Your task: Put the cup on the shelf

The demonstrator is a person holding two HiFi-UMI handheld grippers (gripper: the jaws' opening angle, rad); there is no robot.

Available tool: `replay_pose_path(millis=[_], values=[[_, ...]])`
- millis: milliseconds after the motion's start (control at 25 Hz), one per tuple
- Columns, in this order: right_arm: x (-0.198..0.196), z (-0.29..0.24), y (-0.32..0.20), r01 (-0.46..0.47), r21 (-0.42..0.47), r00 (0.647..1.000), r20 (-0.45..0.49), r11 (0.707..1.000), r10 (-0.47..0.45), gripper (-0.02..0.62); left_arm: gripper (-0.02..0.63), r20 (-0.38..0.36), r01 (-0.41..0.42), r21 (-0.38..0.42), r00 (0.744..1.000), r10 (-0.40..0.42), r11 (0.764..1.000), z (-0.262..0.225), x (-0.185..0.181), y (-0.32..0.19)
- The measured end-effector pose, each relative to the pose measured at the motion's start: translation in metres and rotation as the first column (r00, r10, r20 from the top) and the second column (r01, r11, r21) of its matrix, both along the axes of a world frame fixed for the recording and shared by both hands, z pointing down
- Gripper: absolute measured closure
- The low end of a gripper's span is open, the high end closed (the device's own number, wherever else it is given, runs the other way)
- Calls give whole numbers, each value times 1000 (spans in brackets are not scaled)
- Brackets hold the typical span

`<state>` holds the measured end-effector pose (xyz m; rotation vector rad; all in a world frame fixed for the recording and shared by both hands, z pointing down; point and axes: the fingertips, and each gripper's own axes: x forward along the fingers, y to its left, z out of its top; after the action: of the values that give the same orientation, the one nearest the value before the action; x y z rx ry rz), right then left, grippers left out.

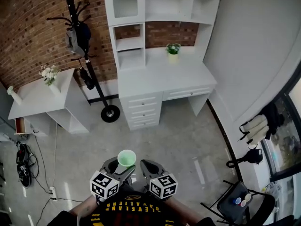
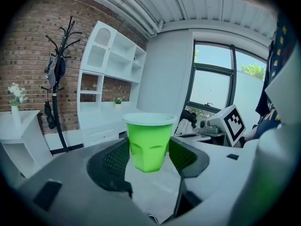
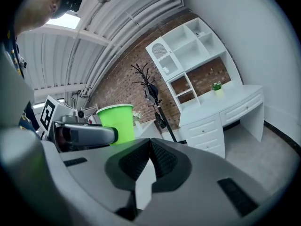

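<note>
One green plastic cup [image 2: 148, 142] is riding pinched in the left gripper [image 2: 149, 160], right gripper [image 3: 149, 157] pressed together. Carry it level, unhurried.

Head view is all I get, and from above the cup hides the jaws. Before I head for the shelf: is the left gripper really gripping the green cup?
Observer: Yes. In the left gripper view, the left gripper clamps the cup around its lower half, one jaw on each side.
Operator: Is it tilted?
Observer: No, it stands upright with its rim level.
Operator: And the right gripper?
Observer: The right gripper has its jaws together, with nothing between them.
</note>
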<state>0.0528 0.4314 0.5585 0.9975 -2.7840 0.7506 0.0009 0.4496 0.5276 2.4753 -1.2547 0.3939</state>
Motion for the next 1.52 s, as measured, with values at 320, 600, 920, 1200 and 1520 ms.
replay_pose_path(millis=[320,600,920,1200,1520], values=[[-13,15,-26,-47,-40,999,-27,998,46,589,341,-26,-28,-23,999,27,999,14,-17,-26],[-34,4,-87,-149,-18,986,-71,989,148,589,341,-70,-98,13,993,99,995,6,-46,-91],[-81,10,-153,-220,-13,972,-92,976,217,589,341,-92,-153,30,984,155,988,3,-95,-161],[-105,22,-182,-239,-60,965,-130,969,230,589,341,-132,-162,-3,978,160,987,14,-124,-195],[-108,28,-224,-229,-79,965,-149,970,216,589,341,-152,-156,-21,977,151,988,22,-127,-236]])
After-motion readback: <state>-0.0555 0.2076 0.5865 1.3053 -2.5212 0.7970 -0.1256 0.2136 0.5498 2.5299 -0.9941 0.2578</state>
